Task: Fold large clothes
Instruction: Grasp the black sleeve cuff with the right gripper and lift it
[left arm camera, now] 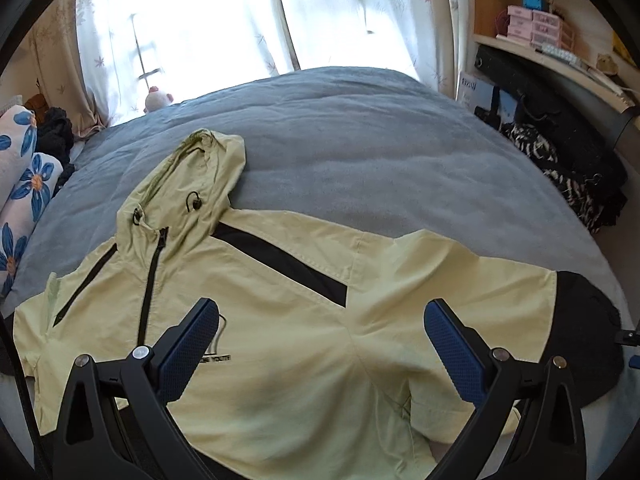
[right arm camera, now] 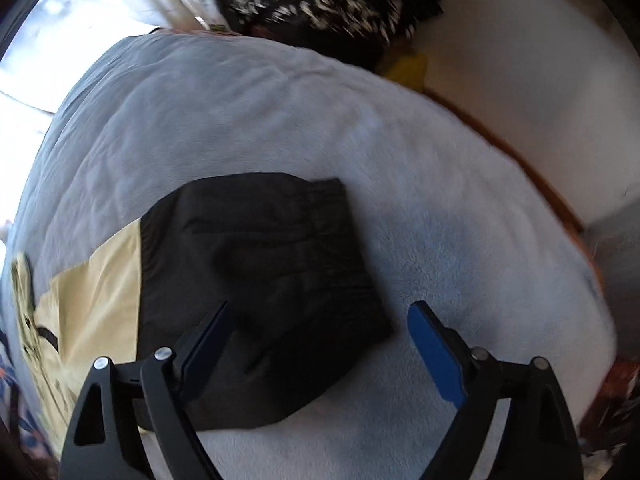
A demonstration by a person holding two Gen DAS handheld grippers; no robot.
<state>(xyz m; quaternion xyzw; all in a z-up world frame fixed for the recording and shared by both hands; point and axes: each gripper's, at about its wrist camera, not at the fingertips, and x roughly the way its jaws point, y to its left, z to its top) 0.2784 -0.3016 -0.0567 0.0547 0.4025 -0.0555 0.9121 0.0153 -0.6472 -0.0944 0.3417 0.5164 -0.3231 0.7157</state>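
Currently, pale yellow jacket flat on grey bed, long axis sleeve to sleeve; black cuff just ahead of right gripper, nearer than left gripper; both jaws apart, empty.

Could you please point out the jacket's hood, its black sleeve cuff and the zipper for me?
hood [left arm camera: 208,184], left wrist view, on its pale yellow crown.
black sleeve cuff [right arm camera: 280,232], right wrist view, mid-fabric.
zipper [left arm camera: 154,268], left wrist view, black track.

Jacket hem hidden behind gripper frame; chest print too small; right wrist view motion-blurred.
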